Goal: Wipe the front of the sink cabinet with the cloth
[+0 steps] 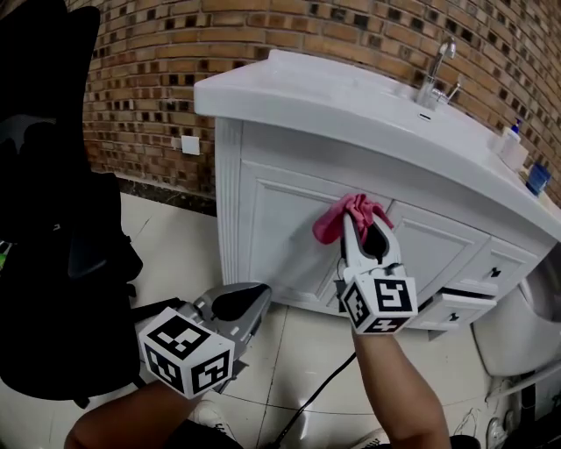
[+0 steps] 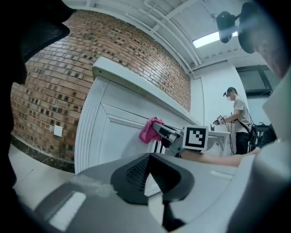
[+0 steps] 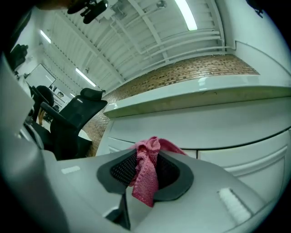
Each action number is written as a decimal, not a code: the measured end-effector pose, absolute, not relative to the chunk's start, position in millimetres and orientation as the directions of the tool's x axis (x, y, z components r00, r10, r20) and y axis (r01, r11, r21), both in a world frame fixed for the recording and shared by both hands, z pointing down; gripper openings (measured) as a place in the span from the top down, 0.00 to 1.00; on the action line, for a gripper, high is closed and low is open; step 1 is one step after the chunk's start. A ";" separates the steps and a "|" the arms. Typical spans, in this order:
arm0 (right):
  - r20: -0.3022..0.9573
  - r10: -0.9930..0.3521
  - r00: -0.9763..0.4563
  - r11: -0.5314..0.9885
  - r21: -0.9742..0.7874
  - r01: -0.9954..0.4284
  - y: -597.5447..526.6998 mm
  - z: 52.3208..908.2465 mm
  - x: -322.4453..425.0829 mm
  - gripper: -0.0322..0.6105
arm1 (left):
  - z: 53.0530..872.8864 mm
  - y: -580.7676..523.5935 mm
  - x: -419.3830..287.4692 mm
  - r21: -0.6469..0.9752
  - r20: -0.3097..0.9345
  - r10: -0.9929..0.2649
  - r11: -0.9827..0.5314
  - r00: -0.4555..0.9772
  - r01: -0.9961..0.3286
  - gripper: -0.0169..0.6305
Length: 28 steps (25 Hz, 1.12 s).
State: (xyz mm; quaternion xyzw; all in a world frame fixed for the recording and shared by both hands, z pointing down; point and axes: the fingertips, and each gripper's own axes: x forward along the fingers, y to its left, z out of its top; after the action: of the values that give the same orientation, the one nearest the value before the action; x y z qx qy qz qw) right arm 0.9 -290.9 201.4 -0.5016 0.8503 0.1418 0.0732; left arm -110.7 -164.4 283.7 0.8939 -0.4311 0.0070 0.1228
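Right gripper [image 1: 368,224] raised at the end of a bare, outstretched right forearm [image 1: 399,386] — jaws clamped on a pink cloth [image 1: 336,221]. Left gripper [image 1: 242,303] held lower and nearer the body — jaws pressed together, nothing between them.

Brick wall [image 1: 289,26], tiled floor [image 1: 180,259], blk chair [image 1: 53,263]

Head view down, gripper views toward cabinet [image 1: 280,219]
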 end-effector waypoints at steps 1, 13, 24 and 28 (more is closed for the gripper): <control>-0.274 -0.835 -0.478 0.449 0.165 -0.878 -293.7 197.0 1.2 0.79 | 283.8 -164.2 -110.2 0.214 0.118 -0.766 -0.602 0.632 -0.769 0.96; -0.293 -0.851 -0.436 0.424 0.107 -0.899 -320.1 200.7 -2.8 0.79 | 281.5 -162.2 -113.6 0.233 0.108 -0.765 -0.602 0.635 -0.764 0.96; -0.147 -0.887 -0.437 0.428 0.090 -0.899 -325.1 315.7 -7.8 0.79 | 284.7 -163.5 -112.0 0.243 0.117 -0.765 -0.596 0.633 -0.765 0.96; -0.081 -0.892 -0.444 0.437 0.087 -0.895 -325.3 360.0 -10.6 0.79 | 289.1 -165.1 -109.0 0.245 0.136 -0.755 -0.601 0.641 -0.760 0.96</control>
State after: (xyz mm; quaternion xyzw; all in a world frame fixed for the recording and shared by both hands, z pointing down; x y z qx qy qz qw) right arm -10.6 -325.3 360.0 -0.5273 0.8476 0.0584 0.0116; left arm -109.0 -165.1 289.1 0.8947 -0.4235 0.0090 0.1413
